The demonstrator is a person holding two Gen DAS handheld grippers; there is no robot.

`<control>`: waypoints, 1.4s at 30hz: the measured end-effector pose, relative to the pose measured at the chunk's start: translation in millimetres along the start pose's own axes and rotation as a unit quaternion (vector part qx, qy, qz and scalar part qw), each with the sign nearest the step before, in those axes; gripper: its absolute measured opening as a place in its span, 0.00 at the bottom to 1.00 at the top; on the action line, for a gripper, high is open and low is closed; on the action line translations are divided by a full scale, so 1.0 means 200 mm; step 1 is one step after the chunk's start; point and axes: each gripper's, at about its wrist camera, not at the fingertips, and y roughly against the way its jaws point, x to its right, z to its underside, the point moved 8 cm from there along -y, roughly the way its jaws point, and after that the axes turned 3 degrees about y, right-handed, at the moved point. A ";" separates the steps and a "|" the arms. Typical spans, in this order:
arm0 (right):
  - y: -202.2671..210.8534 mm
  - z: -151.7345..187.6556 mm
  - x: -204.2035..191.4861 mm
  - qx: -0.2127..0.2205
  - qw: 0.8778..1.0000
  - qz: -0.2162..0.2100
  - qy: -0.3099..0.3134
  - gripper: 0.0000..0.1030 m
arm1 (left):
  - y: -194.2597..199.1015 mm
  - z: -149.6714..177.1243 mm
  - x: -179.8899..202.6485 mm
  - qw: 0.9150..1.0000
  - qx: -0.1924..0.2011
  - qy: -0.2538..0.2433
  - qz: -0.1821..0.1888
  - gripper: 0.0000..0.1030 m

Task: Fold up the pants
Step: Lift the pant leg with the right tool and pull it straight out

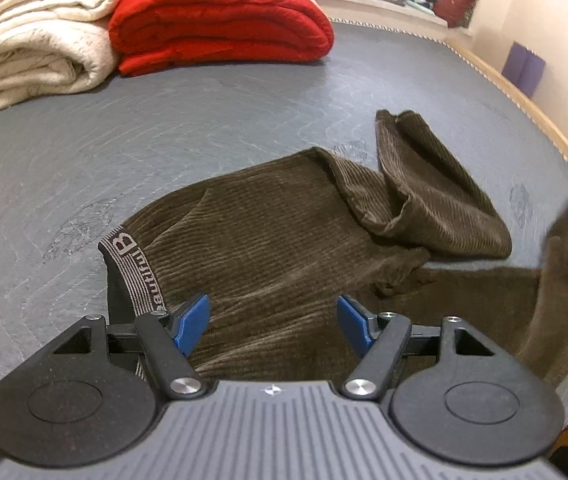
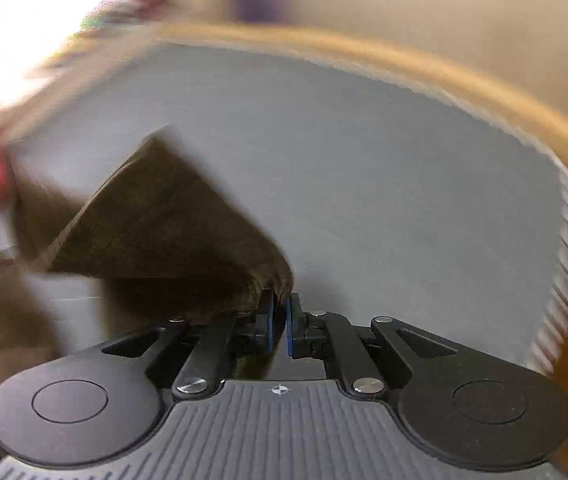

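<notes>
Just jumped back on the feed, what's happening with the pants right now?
A person is folding dark brown corduroy pants on a grey bed cover, with a gripper in each hand. The right gripper is shut on a bunch of the brown fabric and holds it up off the cover; its view is blurred. The left gripper hangs open over the waist end, near the lettered waistband, gripping nothing. One leg lies crumpled back on itself, so the fold is not done.
</notes>
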 end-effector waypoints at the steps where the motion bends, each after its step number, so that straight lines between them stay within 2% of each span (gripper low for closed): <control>1: -0.05 0.04 0.14 -0.035 0.998 0.021 -0.036 0.03 | -0.01 0.01 0.00 1.000 -0.002 -0.004 -0.004 0.73; 3: -0.11 0.11 0.32 -0.079 0.992 0.043 -0.086 0.03 | -0.02 0.02 0.00 1.000 -0.006 -0.006 -0.010 0.73; 4: -0.11 0.11 0.37 -0.080 0.991 0.048 -0.096 0.00 | -0.03 0.02 0.00 1.000 -0.008 -0.006 -0.013 0.73; 7: -0.07 0.05 0.42 -0.044 0.995 0.055 -0.072 0.00 | -0.06 0.02 -0.02 1.000 -0.013 -0.002 -0.020 0.74; 10: -0.08 0.05 0.44 -0.052 0.995 0.029 -0.078 0.00 | -0.08 0.01 0.00 1.000 -0.016 -0.002 -0.020 0.74; 13: -0.10 0.06 0.44 -0.059 0.991 0.004 -0.119 0.03 | -0.10 0.01 0.02 1.000 -0.019 -0.009 -0.021 0.74; 15: -0.13 0.05 0.44 -0.050 0.989 -0.010 -0.139 0.17 | -0.11 0.02 0.03 0.999 -0.021 -0.014 -0.020 0.75; 16: -0.13 0.04 0.44 -0.047 0.988 -0.014 -0.145 0.31 | -0.11 0.02 0.03 0.999 -0.021 -0.017 -0.021 0.75; 17: -0.14 0.04 0.43 -0.047 0.988 -0.016 -0.147 0.38 | -0.11 0.02 0.03 0.999 -0.021 -0.019 -0.022 0.75; 20: -0.19 0.07 0.43 -0.059 0.989 0.001 -0.138 0.38 | -0.12 0.03 0.02 0.999 -0.022 -0.020 -0.025 0.75; 21: -0.21 0.08 0.42 -0.065 0.988 -0.005 -0.137 0.35 | -0.13 0.03 0.02 0.999 -0.023 -0.019 -0.027 0.75; 22: -0.21 0.08 0.41 -0.068 0.989 -0.008 -0.133 0.16 | -0.13 0.03 0.01 0.999 -0.025 -0.017 -0.029 0.75; 24: -0.19 0.06 0.38 -0.059 0.992 -0.013 -0.108 0.09 | -0.13 0.03 -0.01 0.999 -0.026 -0.015 -0.031 0.75; 26: -0.14 0.02 0.38 -0.033 0.994 0.002 -0.101 0.07 | -0.13 0.03 -0.02 0.999 -0.027 -0.014 -0.032 0.75; 27: -0.11 0.02 0.43 -0.030 0.992 0.022 -0.124 0.07 | -0.13 0.03 -0.03 0.999 -0.027 -0.013 -0.031 0.75; 29: -0.13 0.08 0.57 -0.056 0.978 0.065 -0.191 0.07 | -0.13 0.03 -0.03 0.999 -0.026 -0.013 -0.030 0.75; 30: -0.15 0.12 0.61 -0.076 0.971 0.066 -0.217 0.08 | -0.13 0.03 -0.03 0.999 -0.027 -0.012 -0.029 0.75; 32: -0.16 0.10 0.61 -0.081 0.971 0.068 -0.213 0.11 | -0.12 0.03 -0.02 0.999 -0.026 -0.011 -0.024 0.75; 35: -0.04 -0.02 0.57 -0.007 0.977 0.117 -0.180 0.20 | -0.11 0.03 0.00 0.999 -0.024 -0.014 -0.019 0.75; 37: 0.04 -0.11 0.50 0.054 0.979 0.120 -0.153 0.25 | -0.11 0.03 0.01 0.999 -0.025 -0.019 -0.019 0.75; 39: 0.06 -0.18 0.36 0.091 0.985 0.085 -0.117 0.27 | -0.11 0.03 0.01 0.999 -0.026 -0.020 -0.019 0.75; 42: -0.02 -0.20 0.11 0.082 0.995 -0.006 -0.061 0.28 | -0.12 0.03 0.00 0.999 -0.027 -0.016 -0.020 0.75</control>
